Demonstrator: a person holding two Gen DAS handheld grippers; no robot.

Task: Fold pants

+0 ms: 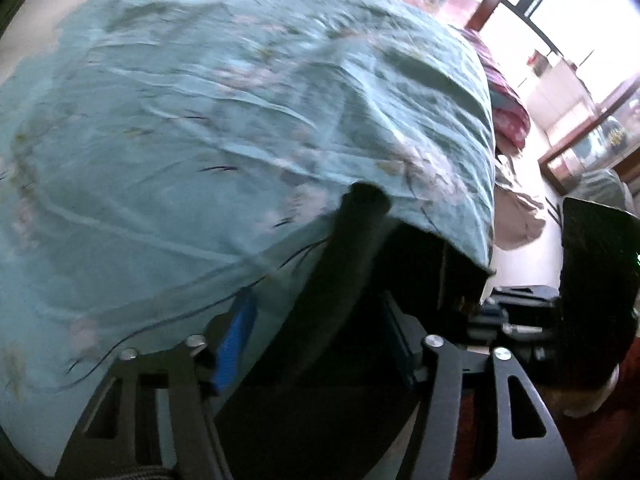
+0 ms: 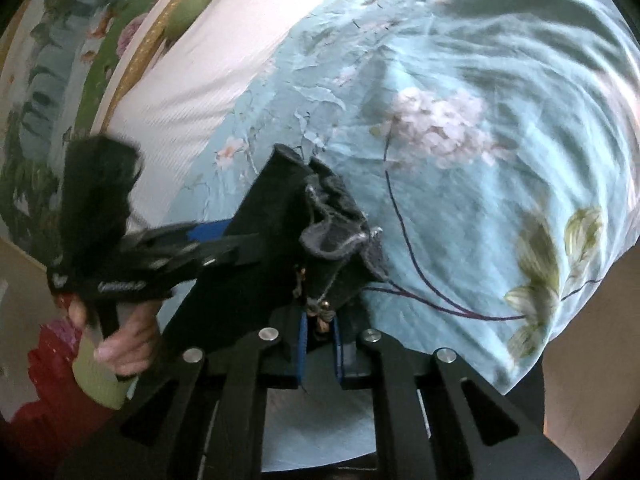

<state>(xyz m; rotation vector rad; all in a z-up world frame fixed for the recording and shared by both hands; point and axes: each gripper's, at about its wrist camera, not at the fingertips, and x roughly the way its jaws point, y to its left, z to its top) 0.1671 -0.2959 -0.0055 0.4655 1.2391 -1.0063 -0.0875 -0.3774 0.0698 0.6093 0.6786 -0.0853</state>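
Right gripper (image 2: 320, 344): clenched on a bunched edge of the black pants (image 2: 280, 216); its 2 blue-padded fingers (image 2: 303, 340) stand nearly together with dark cloth and a bit of metal hardware pinched between them.
Left gripper (image 1: 316, 340): jaws partly apart, a dark band of the pants running up between them; whether the blue pad (image 1: 234, 344) presses on the cloth I cannot tell, since blur and shadow hide the contact.
Pants: in the right wrist view they rise from the right gripper's fingers up and to the left, over the bedspread (image 2: 480, 120); a grey-lined opening sits crumpled just above the fingers.
Bedspread: light teal with pink blossoms and olive leaves, wrinkled, filling most of both views.
Person's hand (image 2: 128, 340): at the near left of the right wrist view, wrapped around the handle of the left gripper (image 2: 132, 252), with a green cuff and a red sleeve (image 2: 52, 400) below it.
Headboard (image 2: 160, 28): gold-trimmed, far left in the right wrist view, next to a floral wall picture.
Window (image 1: 560, 20): bright, far right in the left wrist view, dark-framed.
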